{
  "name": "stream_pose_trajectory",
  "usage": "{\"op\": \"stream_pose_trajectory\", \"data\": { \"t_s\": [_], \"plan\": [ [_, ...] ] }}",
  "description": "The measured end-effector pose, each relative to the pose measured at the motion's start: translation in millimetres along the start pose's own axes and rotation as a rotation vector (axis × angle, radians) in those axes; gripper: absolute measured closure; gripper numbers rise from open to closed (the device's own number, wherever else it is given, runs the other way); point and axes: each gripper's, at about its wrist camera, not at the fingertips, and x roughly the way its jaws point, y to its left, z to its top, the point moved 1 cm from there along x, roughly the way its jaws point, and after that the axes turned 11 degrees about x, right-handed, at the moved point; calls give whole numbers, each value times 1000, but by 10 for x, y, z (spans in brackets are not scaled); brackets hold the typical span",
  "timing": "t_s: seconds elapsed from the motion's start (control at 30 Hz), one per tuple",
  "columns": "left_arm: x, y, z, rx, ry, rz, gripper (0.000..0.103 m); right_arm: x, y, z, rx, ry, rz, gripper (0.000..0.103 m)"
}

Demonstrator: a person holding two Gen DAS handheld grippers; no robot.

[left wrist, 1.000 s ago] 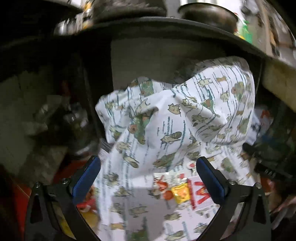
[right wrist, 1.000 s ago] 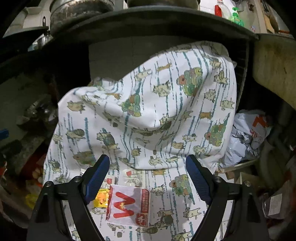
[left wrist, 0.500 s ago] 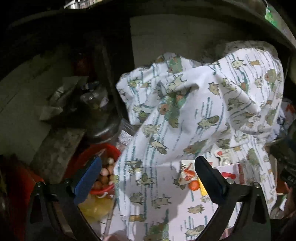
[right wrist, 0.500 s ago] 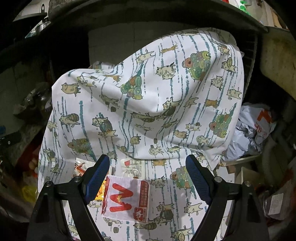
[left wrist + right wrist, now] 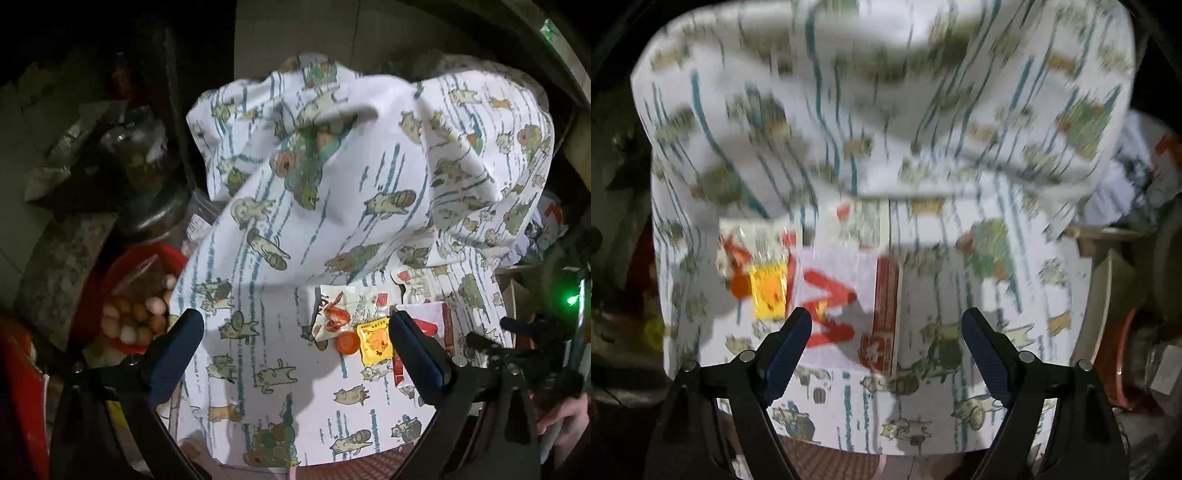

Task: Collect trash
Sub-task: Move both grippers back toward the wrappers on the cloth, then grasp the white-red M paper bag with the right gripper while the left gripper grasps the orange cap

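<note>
Cloth: white, printed with cartoon cats and teal streaks, spread over a flat surface in front and heaped up into folds behind.

Trash, all lying on the cloth's flat part, clustered together:
- White wrapper with a red zigzag mark and a red side panel; largest piece, right of the rest.
- Yellow sachet, touching the wrapper's left edge.
- Orange cap, round, just left of the sachet.
- Clear packet with a red crayfish print, behind the cap and sachet.
- Small printed packet, farther back, at the foot of the folds.

Left hand-held gripper: jaws wide, nothing between the pads; its right finger overlaps the sachet's edge in the left view.

Right hand-held gripper: jaws wide, empty, poised above the wrapper's lower right part; touching or apart cannot be told. The right view is motion-blurred.

Surroundings: red bowl of eggs left of the cloth; crumpled white bag to the right; a person's fingers at the lower right edge of the left view.
</note>
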Motion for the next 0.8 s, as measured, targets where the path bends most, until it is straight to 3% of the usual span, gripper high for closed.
{"op": "stream_pose_trajectory", "data": {
  "t_s": [0.2,0.37,0.47,0.53,0.67,0.7,0.73,0.8],
  "plan": [
    [189,10,16,-9,44,19,3,315,90,-84,1,87,22,17],
    [212,70,30,-40,56,32,3,435,507,-196,-77,112,39,17],
    [222,115,14,-51,58,24,3,560,733,-298,-83,123,-9,18],
    [241,145,3,-53,59,30,3,650,833,-353,-94,116,-40,26],
    [311,179,0,-36,75,67,3,706,938,-433,-136,98,-65,67],
    [315,186,0,-37,74,68,3,693,946,-439,-138,98,-61,86],
    [317,191,6,-38,70,67,3,663,943,-436,-130,103,-36,98],
    [309,191,15,-40,54,81,3,573,881,-421,-73,103,42,100]
  ]
}}
